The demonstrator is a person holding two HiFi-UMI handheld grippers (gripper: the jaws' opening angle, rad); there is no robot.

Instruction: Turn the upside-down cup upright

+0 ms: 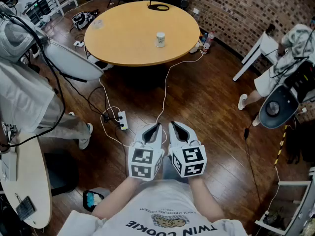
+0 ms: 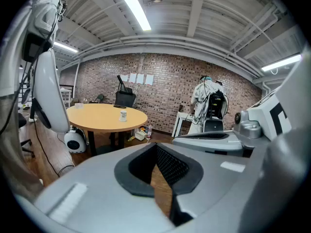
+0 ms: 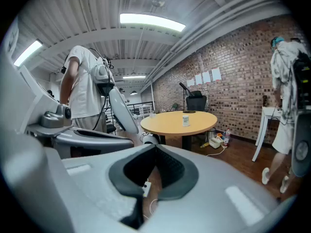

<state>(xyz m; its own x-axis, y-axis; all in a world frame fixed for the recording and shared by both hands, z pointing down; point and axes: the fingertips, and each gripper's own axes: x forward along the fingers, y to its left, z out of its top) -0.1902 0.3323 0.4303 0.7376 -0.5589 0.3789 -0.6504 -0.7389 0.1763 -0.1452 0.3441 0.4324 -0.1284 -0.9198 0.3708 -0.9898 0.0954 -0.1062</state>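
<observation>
Upper centre of the head view, I count one cup (image 1: pixel 160 39), standing on the single round table (image 1: pixel 123 45), well apart from both claws. Low in the frame I hold two grippers side by side, close together, aimed toward the table and tipped slightly downward. The left gripper (image 1: pixel 156 126) has its jaws closed on nothing; the right gripper (image 1: pixel 173 126) likewise, tips together, empty.

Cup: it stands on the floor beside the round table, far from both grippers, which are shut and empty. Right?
No. The head view shows the cup standing on top of the round table. The rest holds: it is far from the left gripper and the right gripper, both shut and empty.
</observation>
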